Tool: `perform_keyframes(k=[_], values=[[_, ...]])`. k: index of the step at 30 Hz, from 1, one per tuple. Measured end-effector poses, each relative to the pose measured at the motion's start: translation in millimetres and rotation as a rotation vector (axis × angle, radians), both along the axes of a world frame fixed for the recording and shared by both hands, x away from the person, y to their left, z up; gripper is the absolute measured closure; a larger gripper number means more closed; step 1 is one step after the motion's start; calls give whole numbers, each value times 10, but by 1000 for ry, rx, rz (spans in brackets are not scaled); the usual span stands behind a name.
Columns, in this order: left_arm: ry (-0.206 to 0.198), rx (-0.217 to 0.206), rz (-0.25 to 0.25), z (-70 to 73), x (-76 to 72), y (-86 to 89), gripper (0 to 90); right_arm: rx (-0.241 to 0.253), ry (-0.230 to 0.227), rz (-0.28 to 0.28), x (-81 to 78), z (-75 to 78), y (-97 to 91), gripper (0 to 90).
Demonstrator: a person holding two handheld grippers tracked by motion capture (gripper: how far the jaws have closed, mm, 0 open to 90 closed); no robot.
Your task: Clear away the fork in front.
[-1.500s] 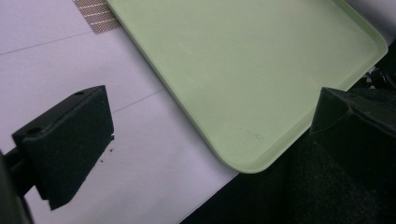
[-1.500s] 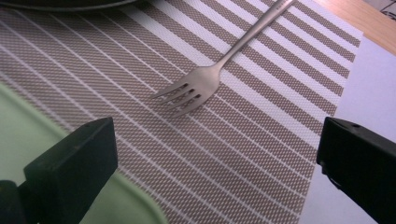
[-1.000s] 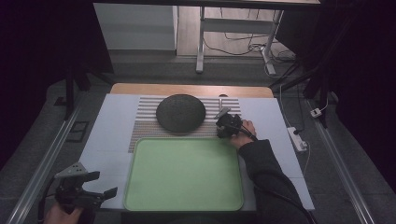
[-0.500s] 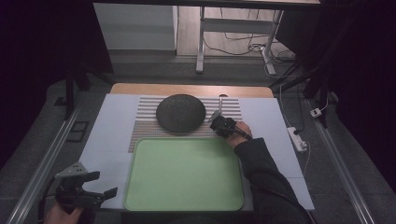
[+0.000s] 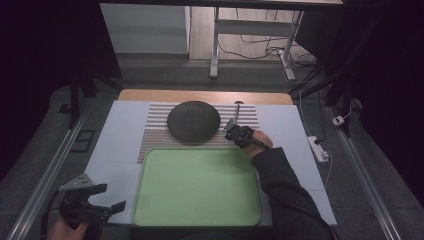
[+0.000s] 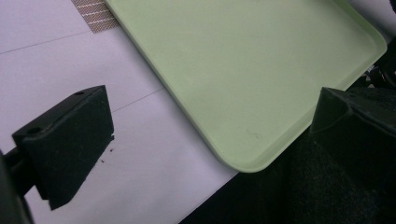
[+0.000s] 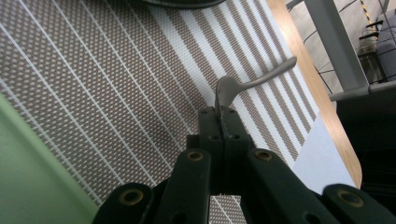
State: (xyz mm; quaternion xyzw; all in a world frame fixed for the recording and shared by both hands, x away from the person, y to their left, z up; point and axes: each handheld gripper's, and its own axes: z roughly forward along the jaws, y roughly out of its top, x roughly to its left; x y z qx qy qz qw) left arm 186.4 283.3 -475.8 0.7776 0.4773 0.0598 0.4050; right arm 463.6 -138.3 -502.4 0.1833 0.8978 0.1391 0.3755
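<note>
A grey metal utensil (image 7: 254,79) lies over the striped placemat (image 7: 93,84), its handle pointing toward the table's far edge. My right gripper (image 7: 223,114) has just been closing and is now shut on the utensil's wide end. From above, the right gripper (image 5: 232,129) sits just right of a dark round dish (image 5: 193,120), with the utensil handle (image 5: 238,108) beyond it. At the table's near left corner my left gripper (image 5: 107,197) is held open, empty, beside the green tray (image 5: 197,187). Its own camera shows the left gripper (image 6: 210,130) with jaws wide apart over the tray corner (image 6: 243,154).
The placemat (image 5: 155,135) lies on a pale table cover (image 5: 115,145), with a wooden edge (image 5: 200,95) behind it. A power strip (image 5: 318,148) lies off the right side. Table legs and cables stand on the floor beyond.
The right gripper's jaws have closed onto the utensil's end, and the hand has shifted slightly left. The left gripper has not moved.
</note>
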Motion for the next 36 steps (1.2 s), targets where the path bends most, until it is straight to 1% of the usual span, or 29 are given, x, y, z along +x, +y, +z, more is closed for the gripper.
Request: perform_keyframes(k=[2, 3, 4, 5, 6, 7, 8, 9, 11, 12, 13, 14, 15, 19, 20, 21, 22, 23, 24, 25, 26, 27, 28, 29, 31, 33, 34, 36], values=[[0, 0, 0, 0, -1, 0, 0, 22, -5, -2, -19, 41, -18, 900], [-1, 0, 0, 1, -2, 0, 0, 53, 0, -7, -49, 98, -38, 900], [-1, -1, 0, 0, -2, 1, 0, 53, 0, -7, -49, 98, -38, 900], [-1, -2, 0, 0, -2, 2, 0, 67, 2, -6, -63, 129, -52, 900], [-4, -2, -2, 1, -2, 4, 0, 103, 8, 4, -94, 192, -86, 900], [-5, -3, -3, 1, -2, 4, 0, 103, 8, 4, -94, 192, -86, 900], [-5, -2, -5, 1, -3, 4, 0, 137, 12, 11, -132, 251, -121, 900], [-4, -3, -5, 2, -4, 1, 0, 137, 12, 11, -132, 251, -121, 900], [-5, -4, -5, 3, -5, 1, 0, 169, 22, 15, -176, 312, -156, 900], [-6, -6, -6, 3, -6, 1, 0, 189, 25, 20, -199, 337, -174, 900], [-7, -7, -6, 4, -8, 2, 0, 216, 36, 32, -252, 397, -213, 900], [-9, -8, -8, 4, -7, 4, 0, 216, 36, 32, -252, 397, -213, 900], [-9, -8, -9, 5, -8, 4, 0, 250, 48, 43, -313, 451, -252, 900], [-13, -2, -11, 8, -14, -6, 0, 336, 82, 56, -446, 554, -334, 900], [-15, 0, -11, 9, -16, -7, 0, 336, 82, 56, -446, 554, -334, 900], [-16, 1, -11, 10, -16, -8, 0, 381, 103, 67, -531, 591, -384, 900], [-15, 1, -12, 10, -16, -10, 0, 381, 103, 67, -531, 591, -384, 900], [-15, 1, -14, 10, -15, -13, 0, 417, 121, 77, -623, 621, -433, 900], [-15, 2, -19, 11, -15, -16, 0, 435, 131, 83, -665, 637, -460, 900], [-16, 7, -23, 13, -15, -22, 0, 435, 131, 83, -665, 637, -460, 900], [-17, 14, -27, 14, -15, -29, 0, 472, 147, 86, -746, 672, -510, 900], [-18, 18, -28, 16, -17, -38, 0, 490, 155, 89, -782, 689, -539, 900], [-20, 19, -33, 18, -17, -42, 0, 490, 155, 89, -782, 689, -539, 900], [-23, 14, -38, 21, -17, -47, 0, 510, 165, 92, -816, 706, -569, 900], [-40, 4, -49, 28, -16, -52, 0, 545, 184, 100, -882, 727, -628, 900], [-49, -2, -58, 32, -15, -63, 0, 565, 195, 104, -959, 744, -680, 900], [-53, -2, -67, 33, -11, -69, 0, 586, 205, 113, -1033, 761, -729, 900], [-54, 0, -79, 36, -3, -84, 0, 610, 211, 120, -1109, 774, -769, 900]])
